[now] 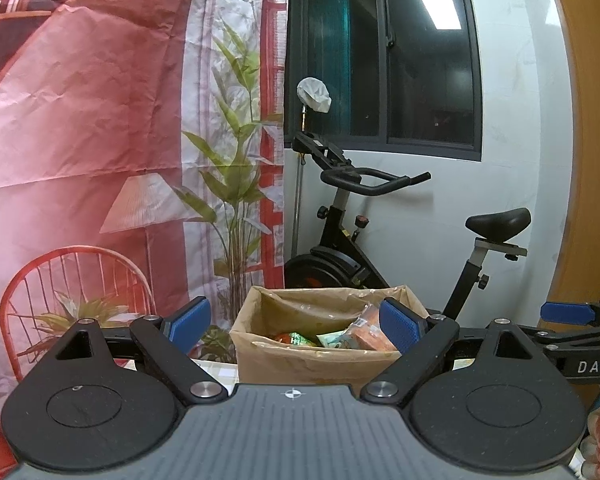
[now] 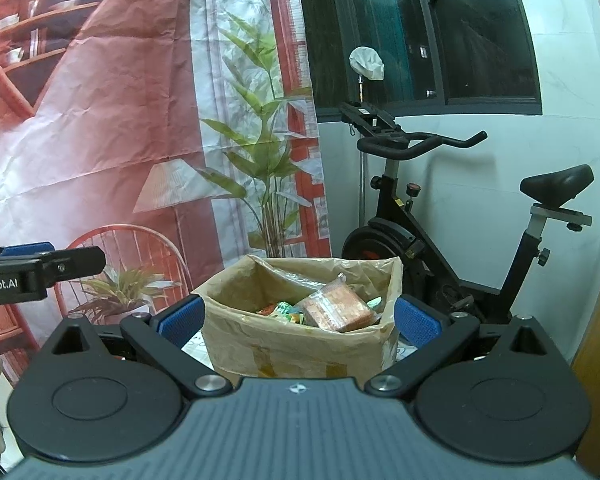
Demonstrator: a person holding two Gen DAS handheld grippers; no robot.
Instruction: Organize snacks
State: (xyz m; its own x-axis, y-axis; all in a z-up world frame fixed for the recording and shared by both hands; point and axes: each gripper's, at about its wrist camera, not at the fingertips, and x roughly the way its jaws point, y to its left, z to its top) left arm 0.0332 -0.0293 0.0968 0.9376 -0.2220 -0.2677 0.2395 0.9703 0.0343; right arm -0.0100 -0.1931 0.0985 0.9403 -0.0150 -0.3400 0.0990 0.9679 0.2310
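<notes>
Both of my tools hang level in front of the box: the left hand-held gripper [image 1: 296,322] has its jaws spread wide with nothing between them, and the right hand-held gripper [image 2: 298,316] is spread just as wide and empty. The cardboard box [image 2: 284,350] stands on the table [image 1: 216,372], though so little of the table's top shows that I cannot place its edges. Inside lie the snacks [image 2: 296,312], the biggest an orange-brown packet [image 2: 338,306] leaning on the right-hand wall.

To do this step well I would, I think, come in from above over the rim, take that packet by its flat faces and squeeze gently. The box is soft, creased cardboard patched with tape; the wrappers are glossy, crinkly film that will likely slip.
</notes>
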